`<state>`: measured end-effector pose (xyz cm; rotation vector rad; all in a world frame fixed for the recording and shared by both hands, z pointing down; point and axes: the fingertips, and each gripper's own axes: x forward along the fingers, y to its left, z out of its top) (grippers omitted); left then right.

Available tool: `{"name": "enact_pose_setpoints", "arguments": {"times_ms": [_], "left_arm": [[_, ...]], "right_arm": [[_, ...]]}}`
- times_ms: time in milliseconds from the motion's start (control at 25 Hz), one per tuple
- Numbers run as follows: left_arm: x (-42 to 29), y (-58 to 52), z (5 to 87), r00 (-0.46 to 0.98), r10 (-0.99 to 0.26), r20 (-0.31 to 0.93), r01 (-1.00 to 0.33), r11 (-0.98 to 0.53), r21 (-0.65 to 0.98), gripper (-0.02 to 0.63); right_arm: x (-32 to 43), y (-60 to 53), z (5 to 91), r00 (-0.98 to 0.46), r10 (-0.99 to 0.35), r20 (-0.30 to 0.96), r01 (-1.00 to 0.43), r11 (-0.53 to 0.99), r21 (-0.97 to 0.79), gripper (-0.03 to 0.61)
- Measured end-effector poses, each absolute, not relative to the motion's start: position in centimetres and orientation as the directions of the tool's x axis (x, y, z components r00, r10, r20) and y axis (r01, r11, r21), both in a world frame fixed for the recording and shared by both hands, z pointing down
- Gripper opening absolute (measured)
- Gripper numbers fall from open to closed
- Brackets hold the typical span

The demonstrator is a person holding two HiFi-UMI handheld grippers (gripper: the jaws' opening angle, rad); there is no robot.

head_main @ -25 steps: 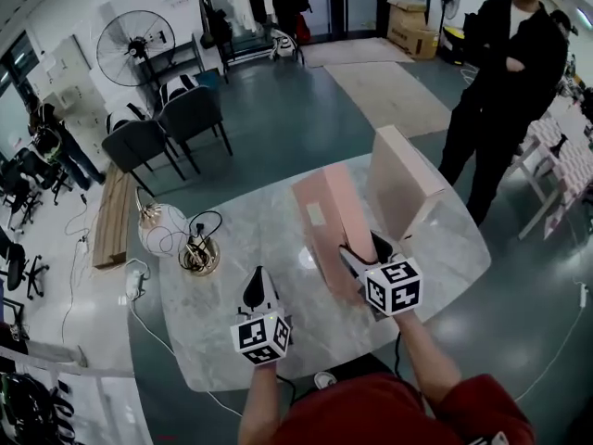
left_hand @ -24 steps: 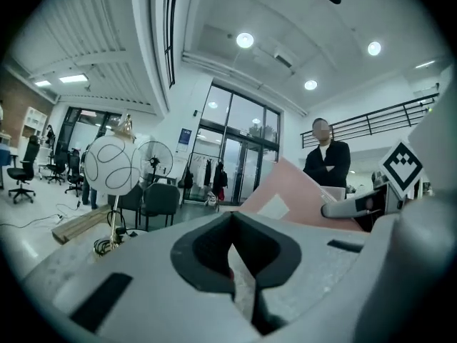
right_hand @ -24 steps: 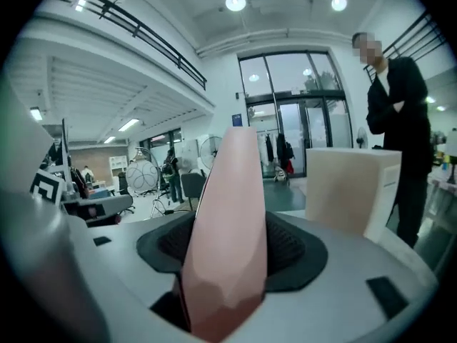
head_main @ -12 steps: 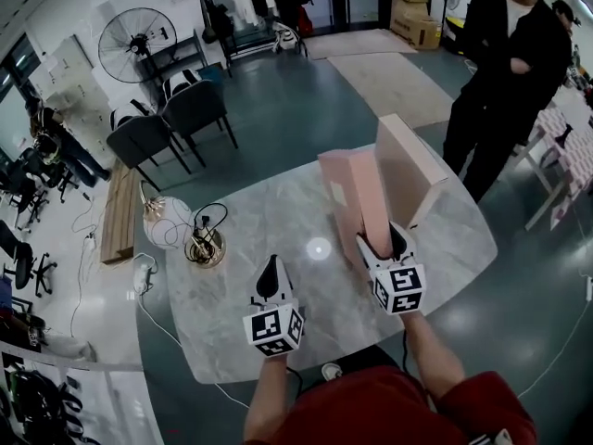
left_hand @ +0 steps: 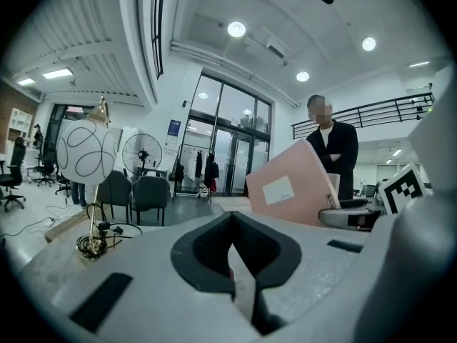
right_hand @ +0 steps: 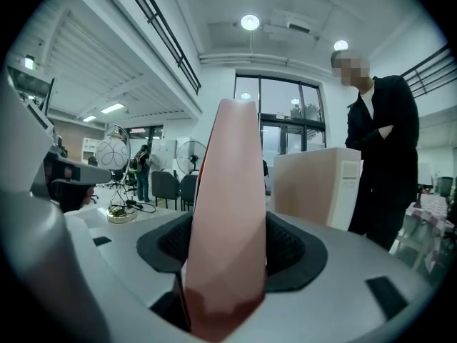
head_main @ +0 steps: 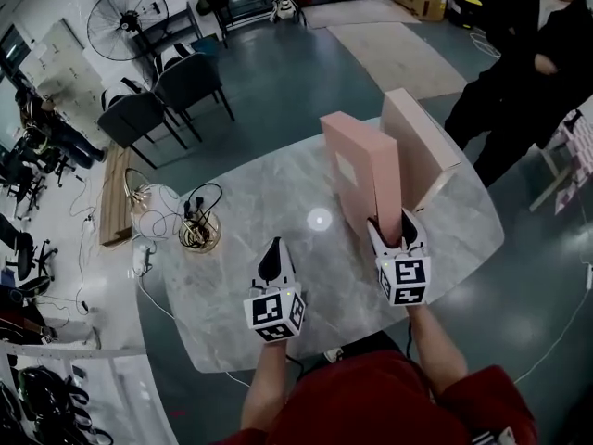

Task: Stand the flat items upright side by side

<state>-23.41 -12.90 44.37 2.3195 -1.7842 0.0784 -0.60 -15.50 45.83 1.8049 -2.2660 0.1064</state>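
Fingers on my left (head_main: 269, 267) are pointing forward low over the marble surface (head_main: 264, 197), pressed together with nothing between them. My right fingers (head_main: 377, 234) are spread wide and clamping the near edge of the pink box (head_main: 363, 188), one pad on each broad face. That box is standing upright on the surface, its thin edge facing me and a white label showing on its left face.

Just beside it, on the right, the beige box (head_main: 422, 142) is also standing upright, with its broad side running alongside the pink one. I cannot tell whether the two are touching at the bottom.

Off to the left, well apart from the boxes, a coil of cable (head_main: 197, 233) is lying on the surface next to a white globe lamp (head_main: 156, 222).

Beyond the surface, dark chairs (head_main: 185, 82) are standing on the grey floor (head_main: 306, 82), with a fan (head_main: 125, 23) behind them. A person in black (head_main: 533, 54) is standing at the far right.
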Motion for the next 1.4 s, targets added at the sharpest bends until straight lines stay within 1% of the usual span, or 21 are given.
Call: {"name": "enact_pose_setpoints", "arguments": {"times_ms": [240,320,600,960,1400], "left_arm": [[-21.3,-13.8,45.6,0.299,-0.931,0.208,-0.952,-0.275,0.135,0.003],[-20.9,-14.1,45.9,0.308,-0.927,0.214,-0.949,-0.285,0.13,0.003],[-20.2,-15.3,46.9,0.324,-0.921,0.218,-0.946,-0.309,0.101,0.003],[-19.7,-16.5,47.9,0.332,-0.914,0.233,-0.943,-0.318,0.098,0.003],[-17.7,-16.6,48.3,0.362,-0.9,0.245,-0.932,-0.349,0.094,0.003]], "right_arm": [[1.6,-16.2,49.3,-0.172,-0.927,0.334,-0.975,0.208,0.074,0.282],[2.0,-16.5,50.6,-0.166,-0.922,0.35,-0.978,0.2,0.062,0.282],[3.0,-18.5,53.2,-0.151,-0.925,0.348,-0.983,0.179,0.048,0.282],[5.0,-19.8,55.9,-0.119,-0.919,0.377,-0.988,0.149,0.052,0.282],[6.4,-21.7,55.8,-0.088,-0.93,0.356,-0.993,0.108,0.038,0.285]]}}
